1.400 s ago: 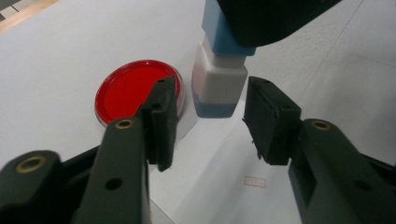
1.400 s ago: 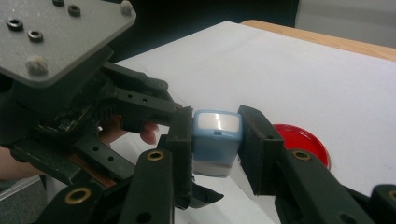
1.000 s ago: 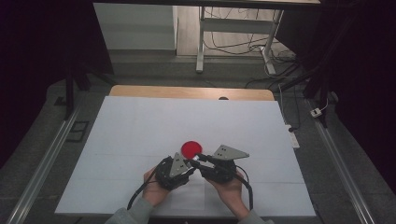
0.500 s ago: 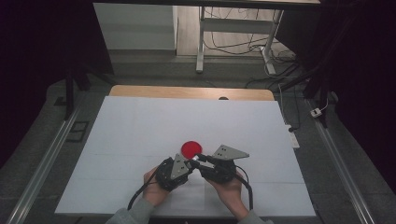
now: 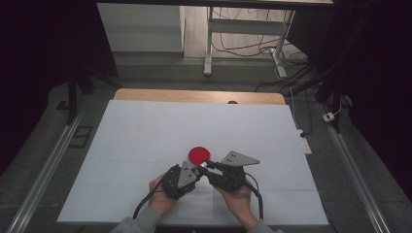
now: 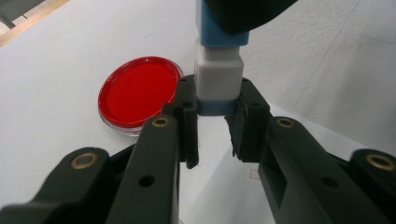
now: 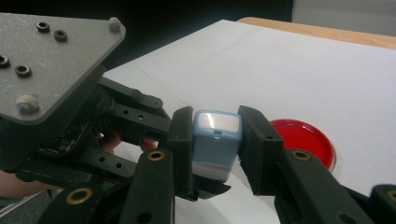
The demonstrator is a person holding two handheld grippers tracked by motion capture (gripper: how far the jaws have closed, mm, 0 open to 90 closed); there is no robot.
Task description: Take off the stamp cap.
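Near the table's front edge, your right gripper (image 7: 215, 135) clamps the stamp's blue body (image 7: 212, 147); your left gripper (image 6: 214, 122), jaws just closed, pinches its white cap (image 6: 218, 74). Ink pad (image 5: 199, 155) lies beside. Next: probably pull straight apart.

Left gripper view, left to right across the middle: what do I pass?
Red dish → left gripper's left pad → white and blue block clamped between the pads → its right pad.
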